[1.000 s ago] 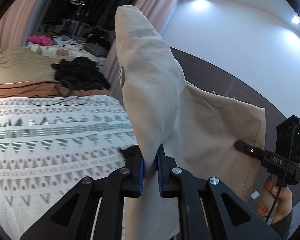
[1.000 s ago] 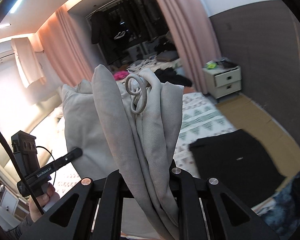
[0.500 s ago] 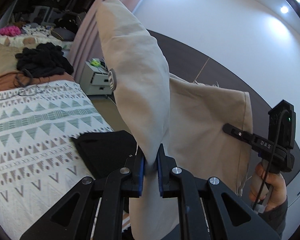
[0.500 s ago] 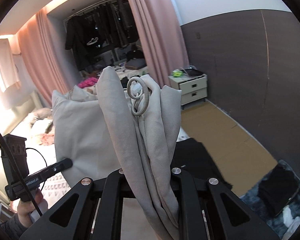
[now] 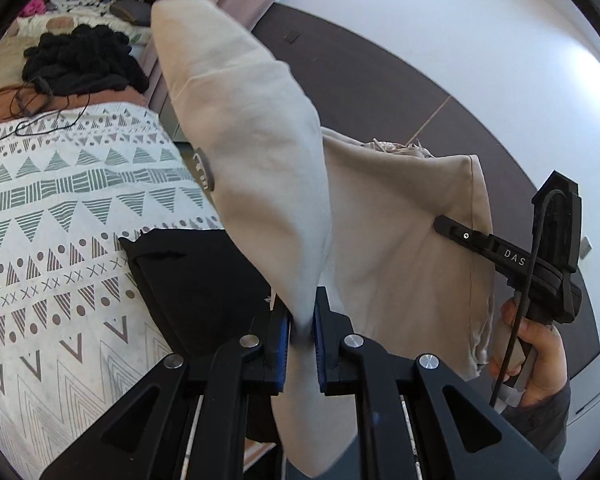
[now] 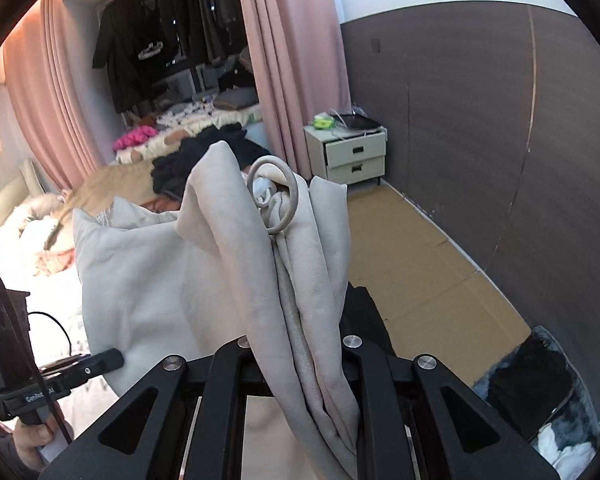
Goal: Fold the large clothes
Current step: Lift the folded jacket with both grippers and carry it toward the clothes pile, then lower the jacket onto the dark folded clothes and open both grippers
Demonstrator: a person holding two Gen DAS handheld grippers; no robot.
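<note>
The bed (image 5: pixel 60 208) has a white cover with green and brown shapes, a flat black cloth (image 5: pixel 204 288) lies at its near edge, and a black heap of clothes (image 5: pixel 80 60) sits at its far end.

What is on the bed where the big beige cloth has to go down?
A black garment lies flat on the patterned bedspread, just below the beige cloth that both grippers hold up. Farther back sits a black clothes pile.
</note>
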